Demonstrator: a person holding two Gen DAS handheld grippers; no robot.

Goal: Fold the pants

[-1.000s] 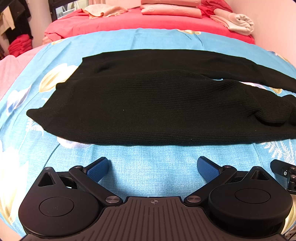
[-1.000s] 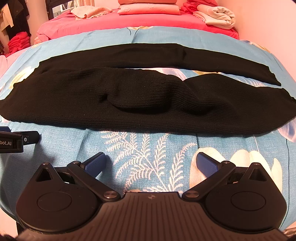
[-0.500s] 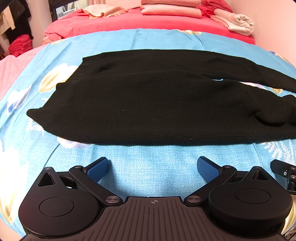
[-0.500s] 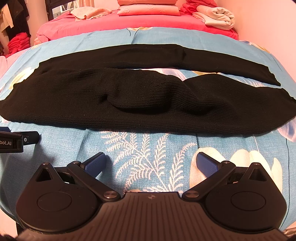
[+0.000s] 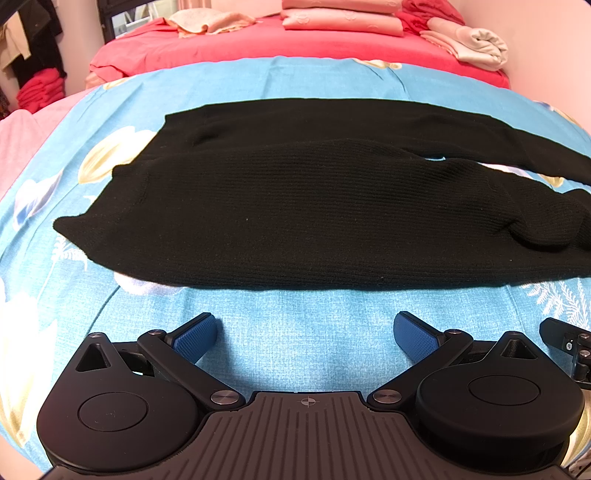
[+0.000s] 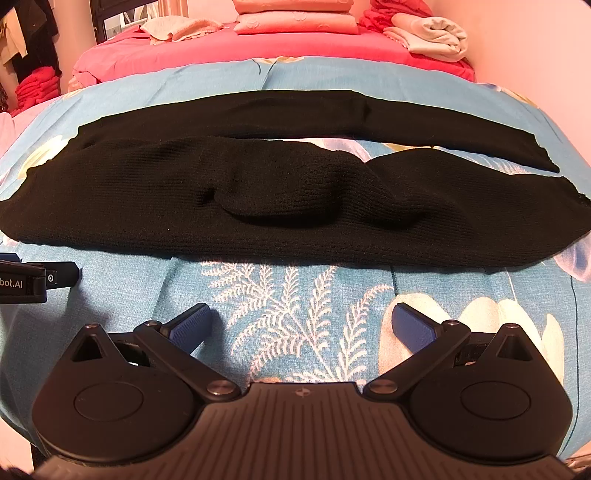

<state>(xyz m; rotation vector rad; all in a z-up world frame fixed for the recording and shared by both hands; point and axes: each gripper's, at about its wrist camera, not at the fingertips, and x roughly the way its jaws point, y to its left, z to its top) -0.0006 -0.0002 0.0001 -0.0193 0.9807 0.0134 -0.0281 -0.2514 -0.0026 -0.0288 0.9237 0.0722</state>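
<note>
Black knit pants (image 5: 295, 206) lie spread sideways on the blue floral bedspread (image 5: 303, 339), waist to the left, two legs running right. In the right wrist view the pants (image 6: 280, 206) show a raised wrinkle in the near leg; the far leg lies flat behind it. My left gripper (image 5: 306, 334) is open, its blue pads hovering over bare bedspread just short of the pants' near edge. My right gripper (image 6: 301, 325) is open too, over the white fern print (image 6: 288, 317), also short of the near edge. Neither touches the cloth.
A red bed (image 5: 295, 44) with folded pink pillows (image 5: 343, 20) and cream clothes (image 5: 472, 44) lies beyond. Red folded laundry (image 5: 37, 92) sits far left. A pale wall is at right. The left gripper's side (image 6: 33, 280) shows in the right wrist view.
</note>
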